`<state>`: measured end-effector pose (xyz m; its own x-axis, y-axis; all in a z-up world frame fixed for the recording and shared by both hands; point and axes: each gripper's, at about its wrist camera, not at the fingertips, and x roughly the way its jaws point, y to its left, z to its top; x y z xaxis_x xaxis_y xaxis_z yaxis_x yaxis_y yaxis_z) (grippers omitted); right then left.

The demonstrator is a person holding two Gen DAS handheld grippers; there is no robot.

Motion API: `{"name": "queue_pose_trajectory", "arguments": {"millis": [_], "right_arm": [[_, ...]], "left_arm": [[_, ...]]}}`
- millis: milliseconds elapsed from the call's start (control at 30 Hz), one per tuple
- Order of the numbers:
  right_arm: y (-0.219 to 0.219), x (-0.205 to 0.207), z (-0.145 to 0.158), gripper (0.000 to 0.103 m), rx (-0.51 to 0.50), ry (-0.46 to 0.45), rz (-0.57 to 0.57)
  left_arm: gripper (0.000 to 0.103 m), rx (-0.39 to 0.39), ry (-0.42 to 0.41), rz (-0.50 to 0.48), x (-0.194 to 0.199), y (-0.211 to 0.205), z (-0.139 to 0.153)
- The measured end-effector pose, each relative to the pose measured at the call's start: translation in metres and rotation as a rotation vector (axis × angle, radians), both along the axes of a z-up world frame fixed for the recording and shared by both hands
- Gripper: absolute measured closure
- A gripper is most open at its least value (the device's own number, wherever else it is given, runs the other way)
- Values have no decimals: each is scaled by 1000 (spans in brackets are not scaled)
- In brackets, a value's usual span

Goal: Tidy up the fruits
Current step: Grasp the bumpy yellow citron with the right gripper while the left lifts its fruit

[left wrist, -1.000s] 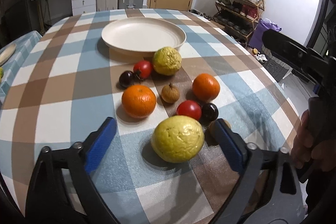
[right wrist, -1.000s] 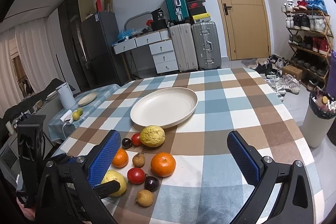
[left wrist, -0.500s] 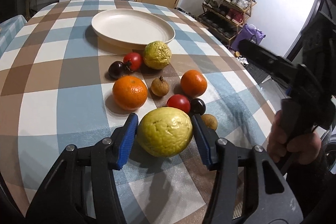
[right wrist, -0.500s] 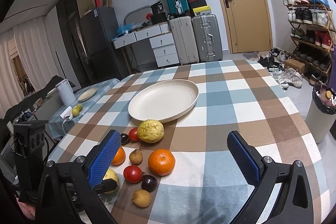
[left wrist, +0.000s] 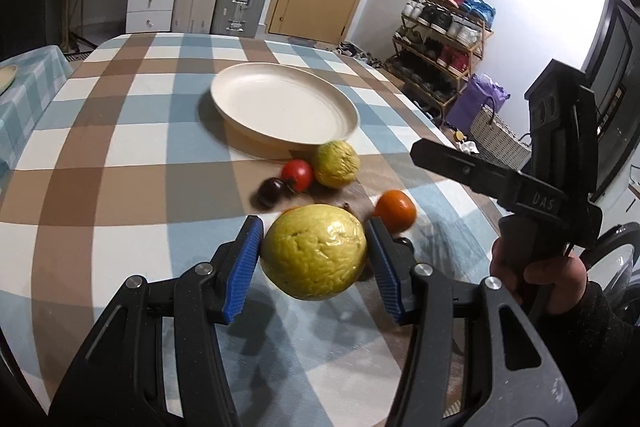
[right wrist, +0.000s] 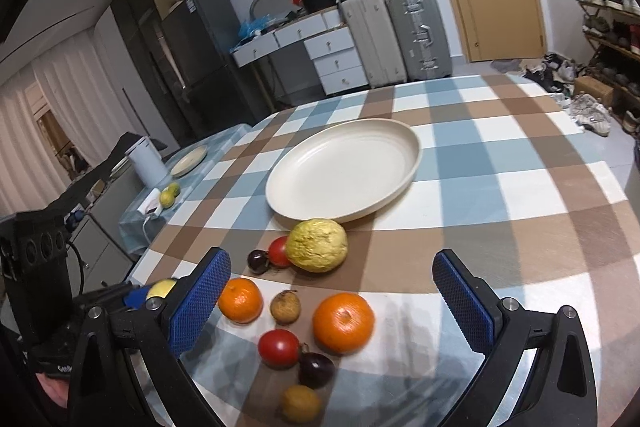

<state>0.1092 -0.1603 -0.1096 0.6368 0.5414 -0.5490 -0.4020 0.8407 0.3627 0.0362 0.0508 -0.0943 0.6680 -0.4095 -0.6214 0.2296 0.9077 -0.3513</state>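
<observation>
Left gripper (left wrist: 314, 259) clamps a wrinkled yellow fruit (left wrist: 314, 253) between blue pads, clear of the checked tablecloth (left wrist: 120, 147) | right gripper (right wrist: 330, 303) gapes wide, holding nothing, over an orange (right wrist: 343, 322), tomato (right wrist: 279, 347) and dark plum (right wrist: 316, 369) | beyond, a second yellow fruit (right wrist: 318, 245) touches the bare cream plate (right wrist: 344, 169).

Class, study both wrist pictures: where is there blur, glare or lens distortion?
Left wrist view: the wrinkled yellow citrus fruit between the left gripper pads is sharp, the small fruits behind smear, and the wall at upper right glares white. Right wrist view: the checked tablecloth bows with fisheye curvature, corners black.
</observation>
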Motion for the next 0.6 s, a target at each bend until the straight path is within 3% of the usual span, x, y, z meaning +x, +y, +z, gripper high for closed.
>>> {"name": "queue_pose_trajectory", "arguments": {"millis": [467,600], "right_arm": [[32,55,-29,1,60,208,83],[38,68,-36,8,52,249,87]], "left_arm": [[53,-11,27,47,22,26,-10],[53,-22,35,58,27,30,-11]]}}
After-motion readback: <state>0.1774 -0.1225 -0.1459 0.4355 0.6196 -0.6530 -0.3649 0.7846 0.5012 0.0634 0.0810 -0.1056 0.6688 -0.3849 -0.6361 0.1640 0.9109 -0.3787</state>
